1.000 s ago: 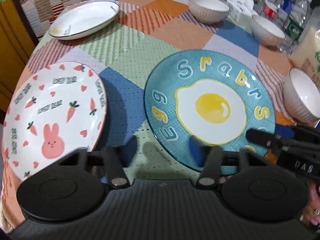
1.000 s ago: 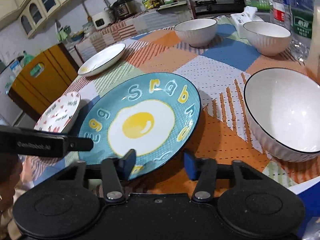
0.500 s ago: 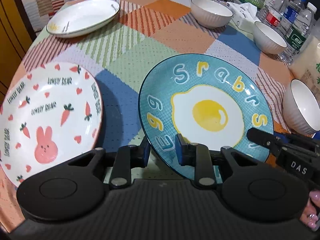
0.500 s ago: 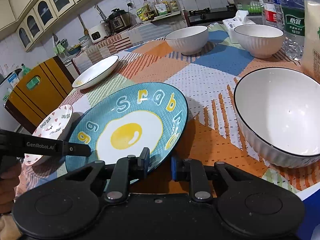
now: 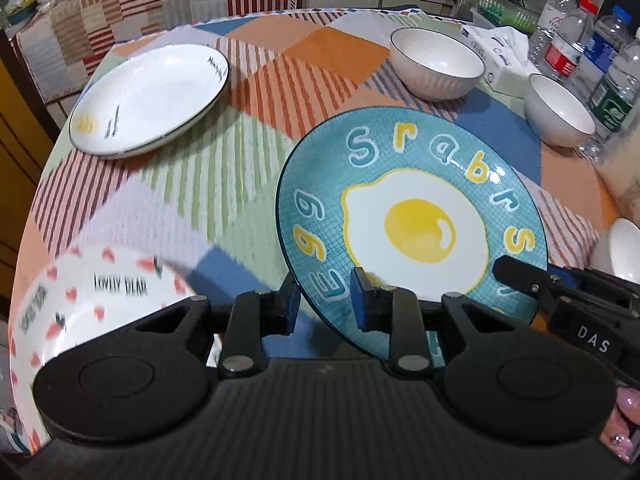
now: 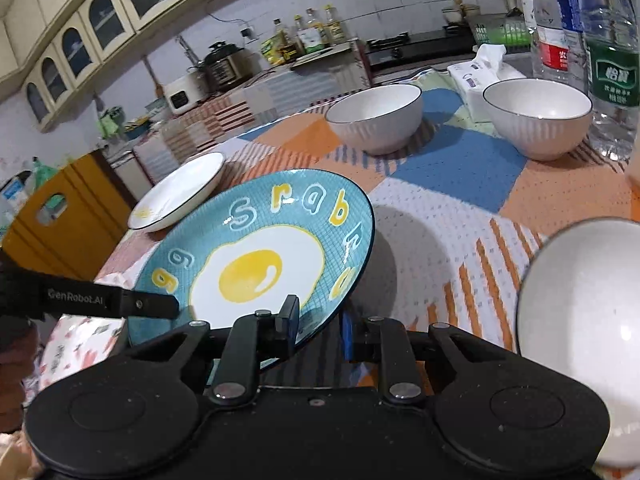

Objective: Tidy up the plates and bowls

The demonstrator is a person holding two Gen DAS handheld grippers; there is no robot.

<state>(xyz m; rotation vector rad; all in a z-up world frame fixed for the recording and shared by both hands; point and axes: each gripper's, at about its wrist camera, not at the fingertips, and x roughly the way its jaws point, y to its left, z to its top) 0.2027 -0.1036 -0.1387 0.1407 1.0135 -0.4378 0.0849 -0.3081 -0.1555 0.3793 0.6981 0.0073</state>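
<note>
The blue plate with a fried-egg picture is lifted off the cloth and tilted, casting a shadow below. My left gripper is shut on its near-left rim. My right gripper is shut on its near-right rim. Each gripper shows in the other's view: the right gripper, the left gripper. A white plate with rabbit and carrots lies to the near left. A plain white plate lies far left. Three white bowls stand on the right: far, middle, near.
Water bottles and a tissue pack crowd the far right of the round table with its patchwork cloth. A yellow cabinet stands past the left edge. A hand's fingers show at the lower right.
Both grippers' jaws closed onto the blue plate's near rim. The plate then rose off the cloth and tilted, and both views shifted across the table.
</note>
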